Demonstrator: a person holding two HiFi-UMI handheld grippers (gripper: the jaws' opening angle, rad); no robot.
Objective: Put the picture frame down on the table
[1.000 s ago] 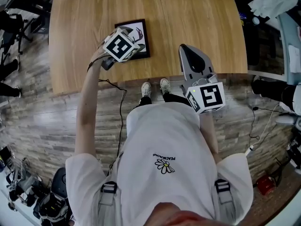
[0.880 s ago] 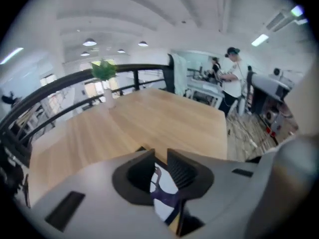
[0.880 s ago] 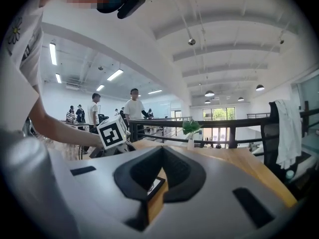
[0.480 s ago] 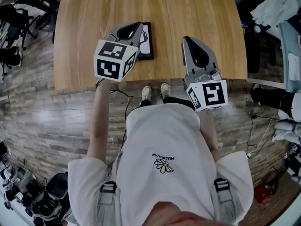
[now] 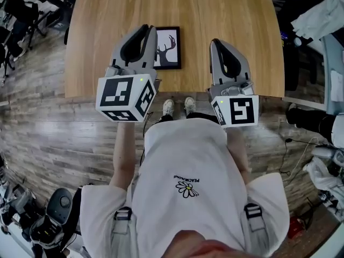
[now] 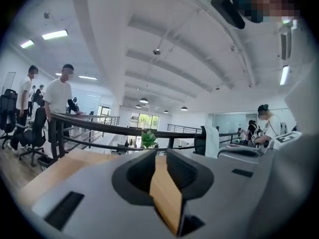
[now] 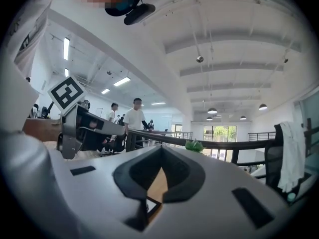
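Both tools are empty, as the black deer-print picture frame (image 5: 167, 48) already lies flat on the light wooden table (image 5: 226, 9), upper centre. The left hand-held gripper (image 5: 146, 28) has just been opening its jaws to a slit, while the right hand-held gripper (image 5: 215, 41) has its jaws closed together.

One wooden table (image 5: 107, 15) fills the top of the head view. One picture frame (image 5: 167, 48) lies on it. There are two grippers, the left gripper (image 5: 147, 29) and the right gripper (image 5: 216, 42). The left one's jaws have just been opening a little, with nothing between them. There are two marker cubes, the left cube (image 5: 124, 97) and the right cube (image 5: 236, 110). Two white shoes (image 5: 168, 106) show in the middle, just below the table's edge. One daisy (image 5: 188, 188) is on one white shirt (image 5: 183, 155).
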